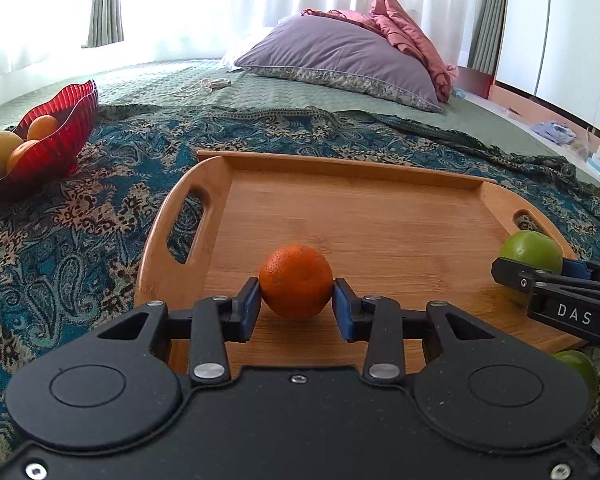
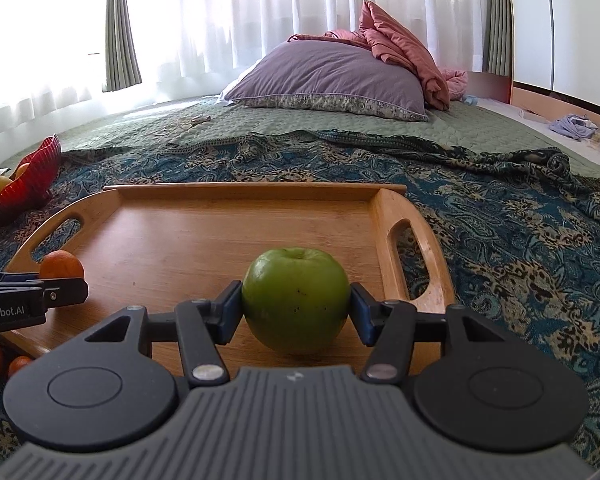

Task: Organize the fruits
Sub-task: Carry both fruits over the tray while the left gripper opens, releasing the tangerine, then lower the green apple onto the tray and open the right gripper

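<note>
"So where was the orange [image 1: 296,282]?"

"Low over the near part of the wooden tray [image 1: 340,208], clamped between the left gripper's [image 1: 296,304] blue pads."

"And the green apple [image 2: 296,300]?"

"Toward the tray's right side, pinched in the right gripper [image 2: 296,310]."

"Anything further out?"

"A red bowl [image 1: 60,136] holding more fruit sat on the patterned blanket [image 1: 80,240], well left of the tray."

Wooden tray [image 2: 180,248] floor bare beyond held orange [image 1: 296,282] and green apple [image 2: 296,300]; raised rim bounds far edge.
</note>
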Action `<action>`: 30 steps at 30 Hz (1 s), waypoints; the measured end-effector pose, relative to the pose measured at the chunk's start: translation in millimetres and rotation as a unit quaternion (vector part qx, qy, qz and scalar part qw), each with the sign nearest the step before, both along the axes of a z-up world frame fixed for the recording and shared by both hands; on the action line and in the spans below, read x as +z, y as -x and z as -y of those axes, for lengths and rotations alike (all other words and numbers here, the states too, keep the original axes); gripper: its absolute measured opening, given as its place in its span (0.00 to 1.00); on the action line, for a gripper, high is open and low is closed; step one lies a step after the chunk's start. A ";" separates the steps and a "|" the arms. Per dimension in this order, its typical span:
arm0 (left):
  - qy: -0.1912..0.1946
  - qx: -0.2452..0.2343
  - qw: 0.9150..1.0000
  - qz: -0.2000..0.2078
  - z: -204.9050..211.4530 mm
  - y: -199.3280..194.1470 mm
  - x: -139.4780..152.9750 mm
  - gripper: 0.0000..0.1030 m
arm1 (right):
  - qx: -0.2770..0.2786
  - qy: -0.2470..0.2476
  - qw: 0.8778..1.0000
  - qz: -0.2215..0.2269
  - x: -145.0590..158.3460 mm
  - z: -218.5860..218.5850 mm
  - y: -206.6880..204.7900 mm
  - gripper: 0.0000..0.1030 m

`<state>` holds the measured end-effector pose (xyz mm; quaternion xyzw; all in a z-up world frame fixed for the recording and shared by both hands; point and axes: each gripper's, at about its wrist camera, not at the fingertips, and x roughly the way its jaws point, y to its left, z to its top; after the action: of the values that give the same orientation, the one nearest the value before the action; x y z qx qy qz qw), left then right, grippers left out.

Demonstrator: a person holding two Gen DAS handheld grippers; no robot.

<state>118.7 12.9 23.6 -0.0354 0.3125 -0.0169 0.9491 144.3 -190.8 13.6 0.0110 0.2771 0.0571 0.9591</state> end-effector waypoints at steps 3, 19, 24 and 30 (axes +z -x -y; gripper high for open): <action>0.001 0.001 1.000 -0.002 -0.2 -1.1 -1.8 0.36 | 0.000 0.004 1.000 0.002 -0.3 -1.6 0.5 0.58; -0.013 0.000 1.000 0.009 2.5 6.6 -1.8 0.40 | 0.002 0.017 1.000 0.003 -0.8 -5.6 6.6 0.60; -0.012 0.002 1.000 0.012 -0.5 13.7 0.5 0.55 | -0.004 0.006 1.000 0.002 -1.2 -1.7 10.7 0.67; -0.005 0.008 1.000 0.017 -7.4 27.8 1.3 0.72 | 0.007 0.011 1.000 0.005 -2.8 -0.1 23.1 0.73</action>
<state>90.9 20.3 24.9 -0.0329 0.2963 -0.0080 0.9545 121.2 -190.7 10.8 -0.0016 0.2733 0.0605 0.9600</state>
